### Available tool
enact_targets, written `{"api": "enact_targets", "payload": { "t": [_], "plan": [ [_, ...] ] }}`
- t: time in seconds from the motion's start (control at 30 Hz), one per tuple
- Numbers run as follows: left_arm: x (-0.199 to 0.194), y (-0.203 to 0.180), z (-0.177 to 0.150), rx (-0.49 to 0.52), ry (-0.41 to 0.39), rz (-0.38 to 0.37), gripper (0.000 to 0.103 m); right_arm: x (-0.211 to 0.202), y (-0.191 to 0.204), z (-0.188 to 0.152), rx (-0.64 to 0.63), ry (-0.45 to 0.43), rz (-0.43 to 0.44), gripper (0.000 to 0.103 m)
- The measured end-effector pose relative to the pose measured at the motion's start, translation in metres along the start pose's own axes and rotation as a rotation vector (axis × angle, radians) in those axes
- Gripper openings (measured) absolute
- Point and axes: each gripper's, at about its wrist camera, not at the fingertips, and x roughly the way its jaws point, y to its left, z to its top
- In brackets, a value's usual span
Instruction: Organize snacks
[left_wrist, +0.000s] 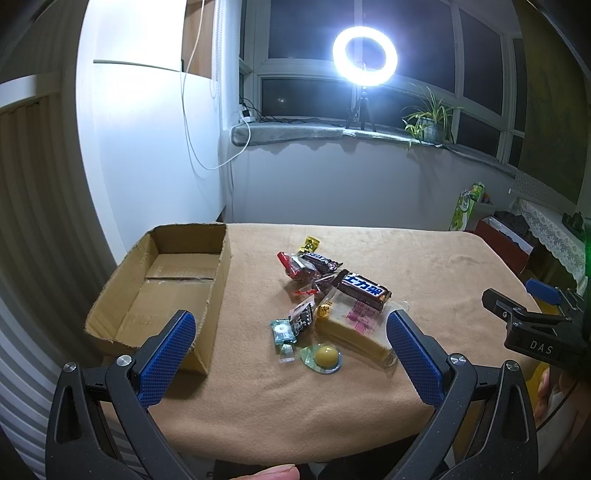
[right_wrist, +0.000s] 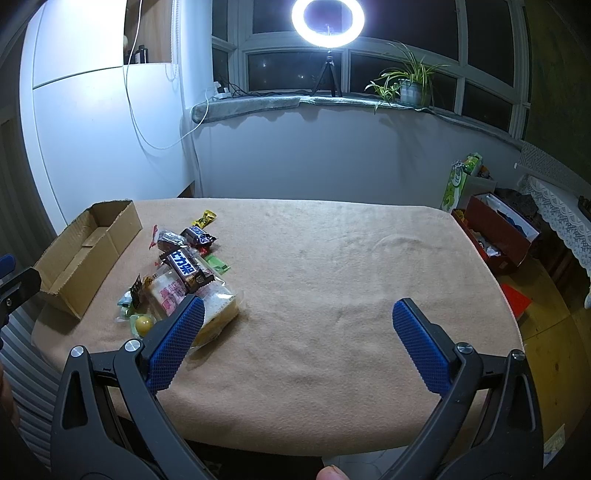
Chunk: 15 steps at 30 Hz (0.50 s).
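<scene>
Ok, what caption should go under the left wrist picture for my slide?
Open left gripper hovers over a snack pile beside an empty cardboard box.

We are in a home room: a potted plant (right_wrist: 410, 83) and ring light (right_wrist: 328, 23) stand on the windowsill (right_wrist: 258, 103), and a blanket (right_wrist: 332, 277) covers the table beside a lace cloth (right_wrist: 557, 218).

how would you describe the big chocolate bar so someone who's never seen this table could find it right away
Start at the open cardboard box at the left end of the tan-covered table; the snack pile lies just right of it. The chocolate bar rests on top of the wrapped sandwich bread. It is the pile's largest dark brown wrapper, with bold white-and-blue lettering.
</scene>
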Motion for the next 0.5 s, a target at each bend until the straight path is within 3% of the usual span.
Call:
{"api": "enact_targets", "payload": {
  "t": [0.5],
  "plan": [
    [0.0029, -0.0013, -0.0005, 0.006, 0.006, -0.003, 0.103, 0.0011, -0.0012, -0.0008, 0.000, 0.003, -0.002, 0.103]
  ]
}}
